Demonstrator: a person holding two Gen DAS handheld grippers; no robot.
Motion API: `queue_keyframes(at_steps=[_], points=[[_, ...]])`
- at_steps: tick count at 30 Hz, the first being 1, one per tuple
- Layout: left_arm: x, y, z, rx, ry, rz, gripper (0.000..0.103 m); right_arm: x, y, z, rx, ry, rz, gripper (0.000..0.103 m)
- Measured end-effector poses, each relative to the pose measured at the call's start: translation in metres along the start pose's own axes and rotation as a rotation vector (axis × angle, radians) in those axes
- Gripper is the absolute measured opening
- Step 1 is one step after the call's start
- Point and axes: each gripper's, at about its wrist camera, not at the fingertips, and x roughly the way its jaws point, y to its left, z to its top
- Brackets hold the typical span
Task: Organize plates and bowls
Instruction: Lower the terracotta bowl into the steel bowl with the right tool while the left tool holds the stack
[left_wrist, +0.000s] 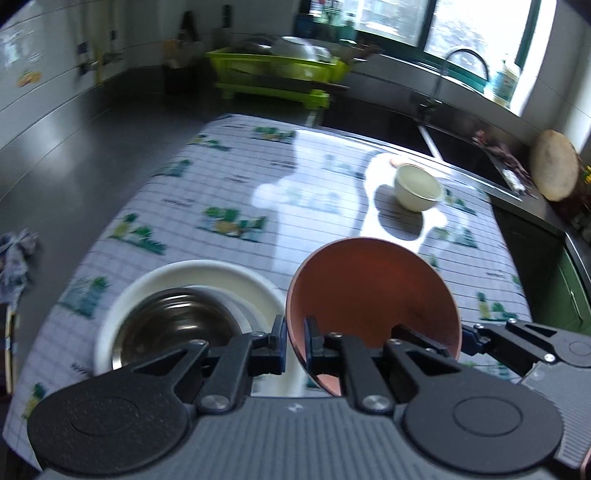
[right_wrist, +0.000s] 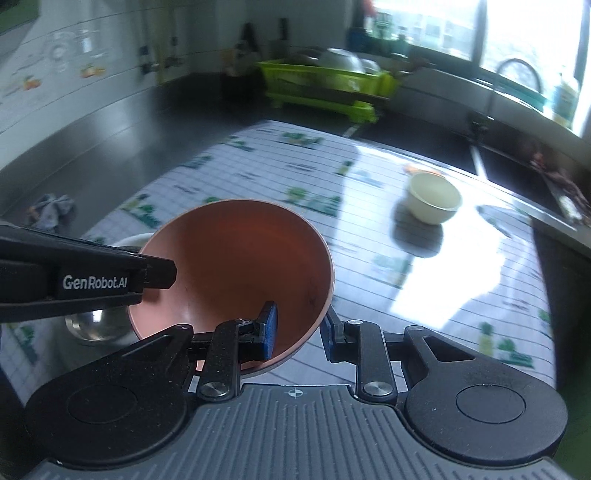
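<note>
A terracotta bowl (left_wrist: 373, 291) is tilted above the table, held from both sides. My left gripper (left_wrist: 295, 338) is shut on its left rim. My right gripper (right_wrist: 299, 328) is around its right rim with one pad inside and one outside, and it also shows in the left wrist view (left_wrist: 469, 338). The same bowl fills the middle of the right wrist view (right_wrist: 240, 266). A steel bowl (left_wrist: 173, 325) sits inside a white plate (left_wrist: 236, 277) at the near left. A small cream bowl (left_wrist: 419, 186) stands alone further back, also in the right wrist view (right_wrist: 436, 197).
The table wears a checked cloth with green prints (left_wrist: 221, 177). A green dish rack (left_wrist: 273, 70) with dishes stands on the dark counter behind. A sink with a tap (left_wrist: 458, 62) lies at the right, a round board (left_wrist: 554, 166) beside it. A rag (left_wrist: 16, 251) lies at the left.
</note>
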Motion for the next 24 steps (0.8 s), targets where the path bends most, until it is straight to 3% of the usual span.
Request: queue_keyframes(at_steps=[10,24], points=[[0.002,0.07,-0.008,-0.101,0.021,0.07,0.009,0.024,0.063,0.009,-0.075,0.028,0.099,0.026],[0.025,0.12,-0.015,-0.175,0.069,0.101,0.009,0.057,0.108,0.015,-0.153,0.077,0.142,0.026]])
